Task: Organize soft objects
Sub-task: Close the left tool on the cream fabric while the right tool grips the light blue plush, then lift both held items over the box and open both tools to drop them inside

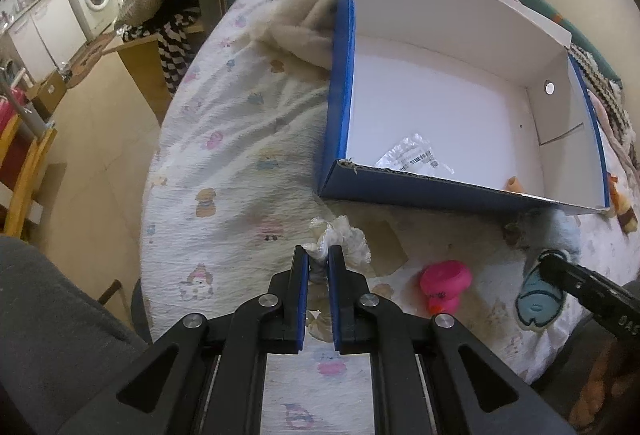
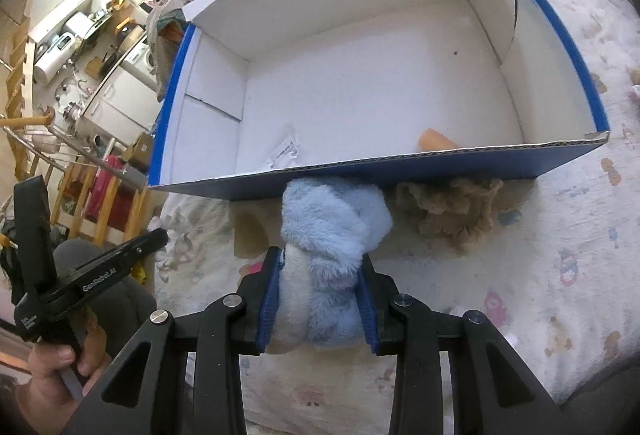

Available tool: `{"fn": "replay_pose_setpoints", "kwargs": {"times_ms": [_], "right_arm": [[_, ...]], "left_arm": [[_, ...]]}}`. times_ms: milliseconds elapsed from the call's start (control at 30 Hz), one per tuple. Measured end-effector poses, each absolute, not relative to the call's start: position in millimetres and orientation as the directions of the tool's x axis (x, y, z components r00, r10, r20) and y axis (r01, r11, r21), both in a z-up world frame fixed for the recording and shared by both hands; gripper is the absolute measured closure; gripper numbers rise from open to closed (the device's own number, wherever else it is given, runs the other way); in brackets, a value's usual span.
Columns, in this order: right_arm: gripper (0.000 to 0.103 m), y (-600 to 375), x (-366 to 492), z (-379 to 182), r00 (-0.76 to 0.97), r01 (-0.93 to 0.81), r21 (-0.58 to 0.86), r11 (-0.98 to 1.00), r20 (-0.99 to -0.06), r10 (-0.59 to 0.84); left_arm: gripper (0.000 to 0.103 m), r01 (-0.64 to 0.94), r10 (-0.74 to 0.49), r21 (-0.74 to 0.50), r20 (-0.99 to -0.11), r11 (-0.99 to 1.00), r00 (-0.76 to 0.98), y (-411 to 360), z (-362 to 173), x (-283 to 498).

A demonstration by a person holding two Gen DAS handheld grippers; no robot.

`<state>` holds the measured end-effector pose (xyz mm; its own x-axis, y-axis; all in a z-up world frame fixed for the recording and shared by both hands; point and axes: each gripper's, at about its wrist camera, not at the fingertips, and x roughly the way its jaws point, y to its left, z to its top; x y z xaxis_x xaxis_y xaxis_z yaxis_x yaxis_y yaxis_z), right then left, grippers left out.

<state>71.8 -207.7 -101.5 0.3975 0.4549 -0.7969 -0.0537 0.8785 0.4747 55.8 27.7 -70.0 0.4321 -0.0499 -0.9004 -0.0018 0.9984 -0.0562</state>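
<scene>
Quilted bed point(image 2: 560, 235), fluffy pale-blue plush point(image 2: 332, 235), pinched

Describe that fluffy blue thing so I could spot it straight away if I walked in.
Find the big blue cardboard box with white insides on the patterned bedspread. Just in front of its near wall, the right gripper is clamped on a pale blue plush toy. It is the only blue furry thing; the clump beside it is tan.
</scene>
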Motion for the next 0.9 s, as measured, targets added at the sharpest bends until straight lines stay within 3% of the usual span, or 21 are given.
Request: {"fn": "replay_pose_setpoints", "kwargs": {"times_ms": [367, 700, 900], "right_arm": [[0.066, -222.1, 42.1, -73.4, 0.466, -0.092, 0.519, 0.850, -0.732, 0.497], [0.066, -246.0, 26.4, -17.1, 0.661, -0.256, 0.602, 0.756, -0.462, 0.592], [0.066, -270.9, 45.3, -16.1, 0.696, -0.230, 0.645, 0.729, -0.415, 0.586]], "left_arm": [[0.094, -0.050, -0.032, -0.067, -0.854, 0.996, 0.519, 33.8, -37.9, 43.2], [0.094, -0.029, -0.026, -0.052, -0.815, 0.998, 0.579, 23.1, -8.4, 54.9], [0.094, -0.014, -0.022, -0.038, -0.798, 0.999, 0.602, 14.7, 5.6, 71.4]]}}
